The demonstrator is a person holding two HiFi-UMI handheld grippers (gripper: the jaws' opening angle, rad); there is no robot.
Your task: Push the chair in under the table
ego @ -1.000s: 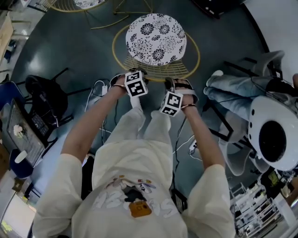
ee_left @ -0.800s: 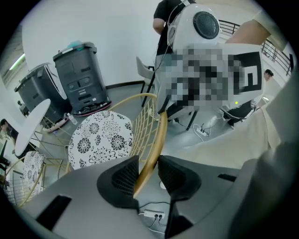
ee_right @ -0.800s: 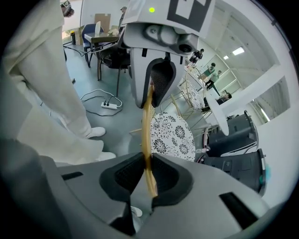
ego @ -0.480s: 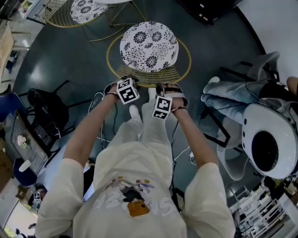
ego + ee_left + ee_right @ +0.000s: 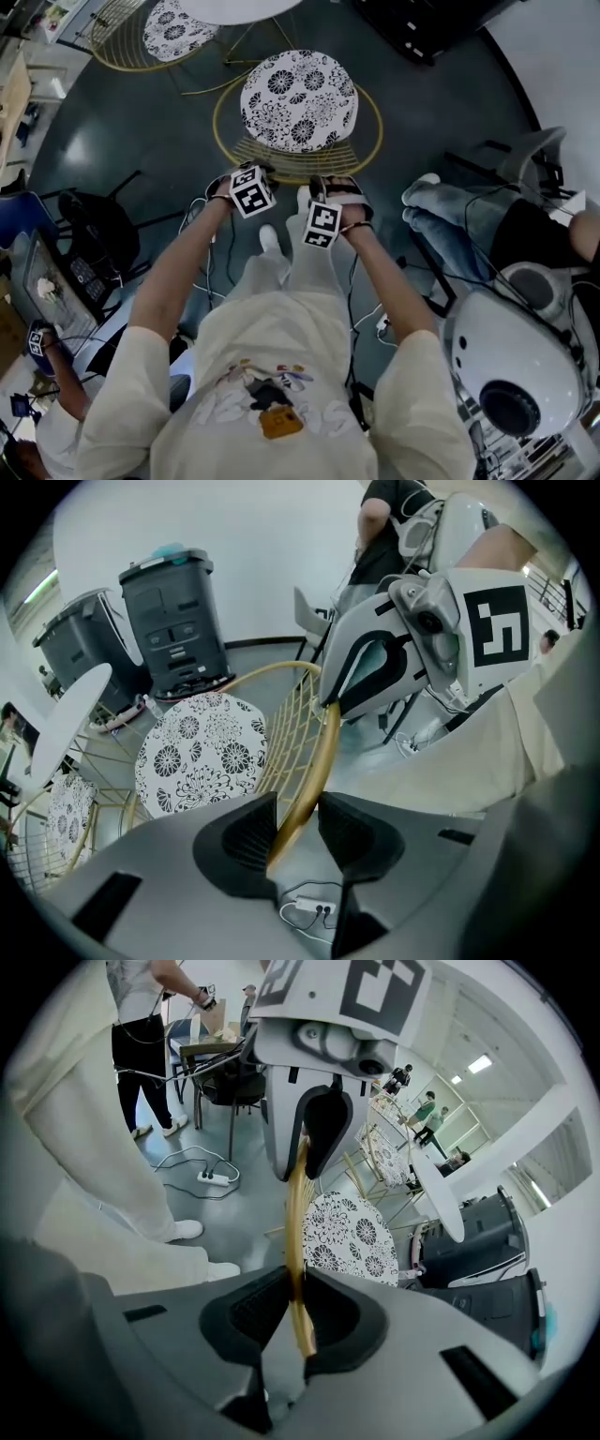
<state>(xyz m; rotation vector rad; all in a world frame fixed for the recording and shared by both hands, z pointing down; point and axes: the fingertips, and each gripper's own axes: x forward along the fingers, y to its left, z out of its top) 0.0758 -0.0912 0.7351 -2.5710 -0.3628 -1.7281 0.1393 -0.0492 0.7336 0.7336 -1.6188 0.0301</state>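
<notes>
Second floral-cushion chair [image 5: 169, 23] is far ahead and left of the left gripper [image 5: 242, 173]. Black office chair [image 5: 94, 220] and open laptop [image 5: 47, 286] are well out to its left. Seated person in jeans [image 5: 450, 211] is right of the right gripper [image 5: 333, 180]. White power strip [image 5: 307, 911] lies on the floor under the tongs. Dark grey bins [image 5: 173, 621] stand ahead by the wall.

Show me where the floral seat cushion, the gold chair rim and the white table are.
floral seat cushion [image 5: 298, 100], head view, centre of the cushion.
gold chair rim [image 5: 311, 771], left gripper view, middle of the curved bar.
white table [image 5: 244, 7], head view, tabletop near its edge.
</notes>
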